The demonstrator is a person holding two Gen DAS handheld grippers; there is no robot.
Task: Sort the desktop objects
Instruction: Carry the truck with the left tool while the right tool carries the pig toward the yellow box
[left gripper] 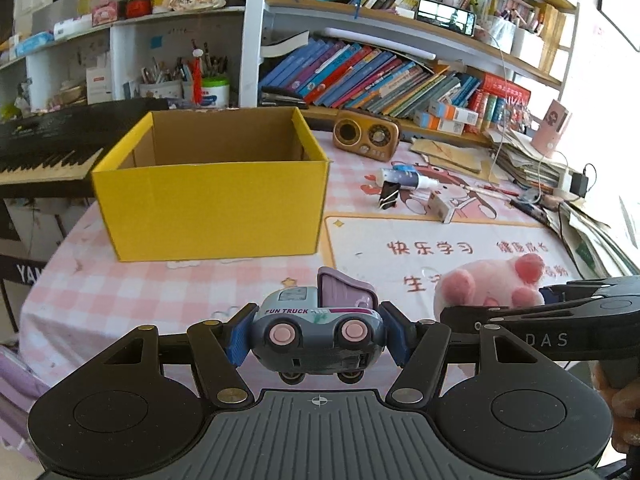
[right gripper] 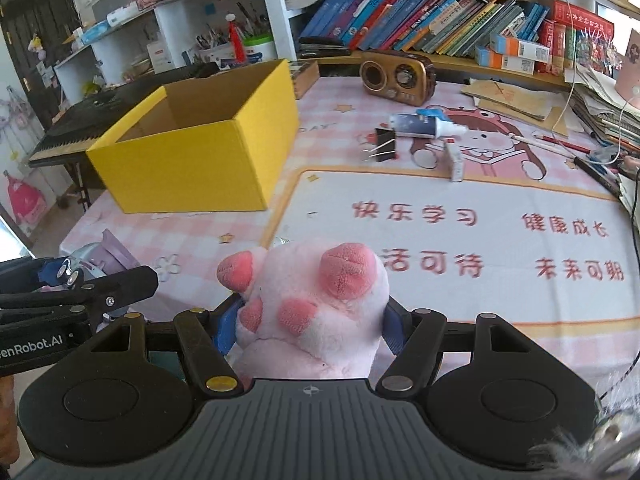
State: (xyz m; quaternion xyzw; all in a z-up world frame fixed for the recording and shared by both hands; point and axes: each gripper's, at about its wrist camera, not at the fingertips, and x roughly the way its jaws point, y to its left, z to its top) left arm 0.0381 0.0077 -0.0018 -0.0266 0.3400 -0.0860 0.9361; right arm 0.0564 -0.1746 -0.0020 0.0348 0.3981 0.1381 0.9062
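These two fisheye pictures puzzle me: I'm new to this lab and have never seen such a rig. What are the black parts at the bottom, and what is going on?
No robot here: a person carries a two-finger gripper in each hand, with a camera on each looking forward along its fingers. The black parts are the grippers themselves. In the left wrist view, the left gripper clamps a toy truck between blue pads. In the right wrist view, the right gripper holds a pink plush toy. Ahead on the pink desk mat stand an open yellow box and a small radio; a binder clip and a glue bottle lie nearby.
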